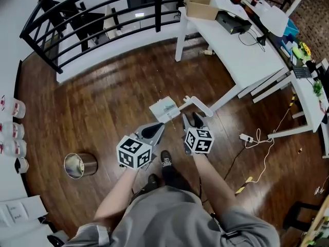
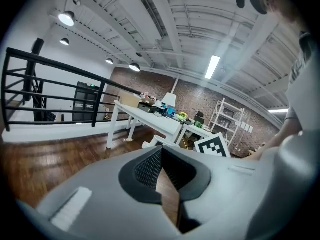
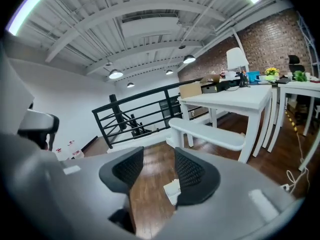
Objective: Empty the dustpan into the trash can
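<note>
L tongs (image 1: 160,126) shut, R tongs (image 1: 191,117) open, empty; both side by side.

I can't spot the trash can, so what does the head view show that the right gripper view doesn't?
Only the head view: the metal trash can, on the floor at the left. Only the right gripper view: the ceiling lamps. Both: the white dustpan on the floor, the white table, the black railing, and the right tool, jaws apart.

Wood floor (image 1: 103,112), white table (image 1: 241,55), black railing (image 1: 77,19)
A cardboard box (image 1: 200,5) sits at the far end of the table. A white power strip (image 1: 245,137) with its cord lies on the floor near the table legs.
</note>
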